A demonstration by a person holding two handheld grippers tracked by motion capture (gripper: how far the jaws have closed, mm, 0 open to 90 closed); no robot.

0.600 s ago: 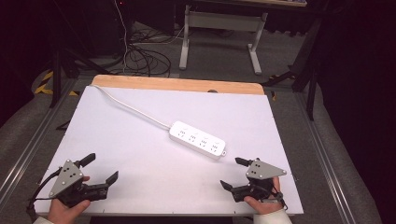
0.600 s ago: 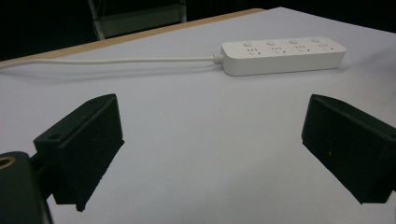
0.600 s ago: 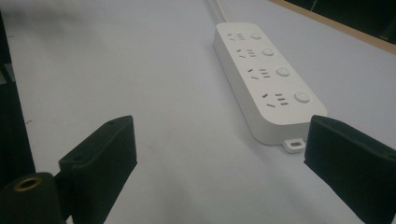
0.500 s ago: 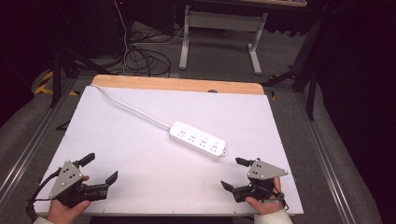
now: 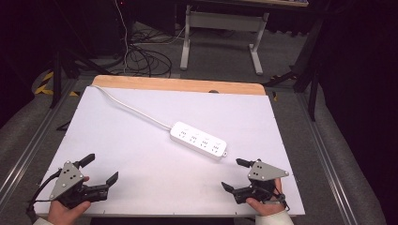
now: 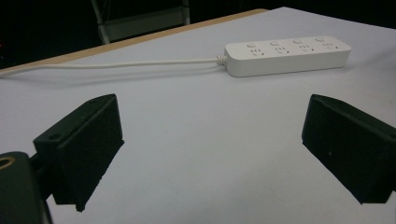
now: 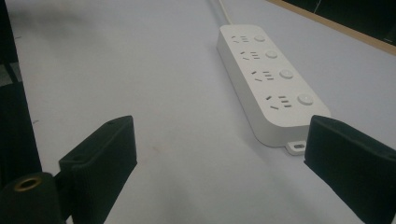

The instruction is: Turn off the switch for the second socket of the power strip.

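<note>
A power strip [image 5: 198, 140] lies mid-table [image 5: 141, 140], its cord [image 5: 133, 108] running to the far left corner.

left gripper [image 5: 99, 169]: held low near the front-left corner of the table [image 5: 141, 140], jaws spread wide, nothing between them, pointing in toward the middle

left hand [image 5: 65, 212]: wrapped round the back of it, right at the table's front edge

right gripper [image 5: 236, 174]: near the table's front-right corner, jaws gaping too, empty, grey plate on top, aimed left and slightly away

right hand [image 5: 264, 206]: gripping from behind, pale cuff at the front edge
</note>
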